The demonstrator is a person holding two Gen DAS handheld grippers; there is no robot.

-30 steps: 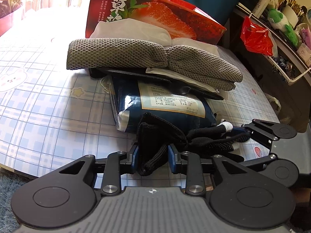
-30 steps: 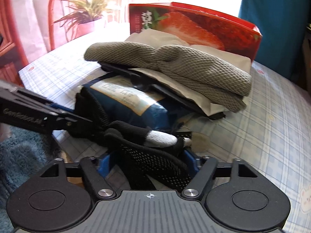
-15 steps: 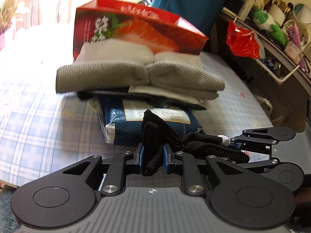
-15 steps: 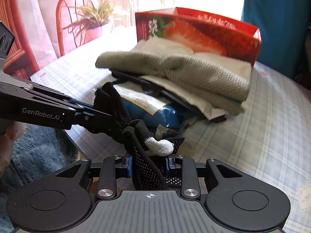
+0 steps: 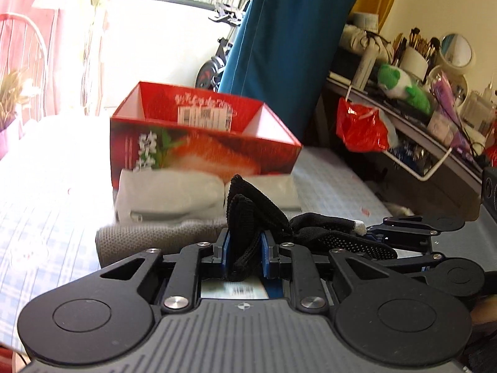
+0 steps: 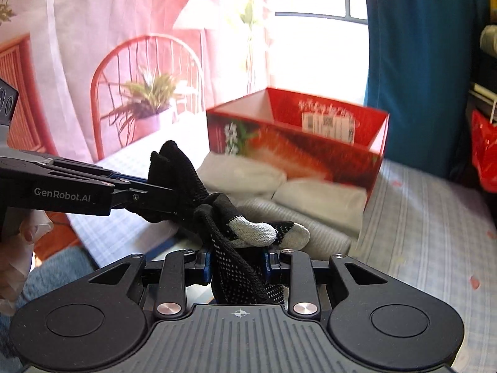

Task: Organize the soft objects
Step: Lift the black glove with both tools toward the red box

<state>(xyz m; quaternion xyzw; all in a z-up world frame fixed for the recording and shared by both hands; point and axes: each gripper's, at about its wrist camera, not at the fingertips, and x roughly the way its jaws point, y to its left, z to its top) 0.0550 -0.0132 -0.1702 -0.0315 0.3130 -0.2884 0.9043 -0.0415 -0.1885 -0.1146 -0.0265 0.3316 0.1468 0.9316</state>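
While both grippers hold one black glove off the bed, the scene reads as follows.

Bed: a blue-and-white checked sheet (image 6: 419, 217) runs under everything, bright with window light on its far side.
Curtain: a teal drape (image 5: 289, 46) hangs behind the bed's far edge.
Red box: an open-topped carton (image 5: 198, 149) printed with a strawberry stands on the sheet, a white label stuck to its inner back wall.
White cloth: two pale folded bundles (image 5: 167, 195) lie side by side against the box's near wall.
Grey knit: a folded textured piece (image 5: 149, 239) lies just in front of the white cloth; motion blur softens its edges, so what lies beneath it is unclear.
Glove: the black glove (image 6: 242, 267), dotted with white grip spots and tipped with grey at the fingers, hangs stretched between the two grippers, in front of the folded pile.
Left gripper: its jaws (image 5: 242, 255) have just been closing and now pinch the glove's ribbed cuff end between the blue pads, nearly shut.
Right gripper: its jaws (image 6: 239, 264) have likewise just been closing and clamp the dotted finger end, narrow but not fully together.
Hand: a gloved hand (image 6: 12, 264) shows at the left edge of the right wrist view, behind the left gripper.
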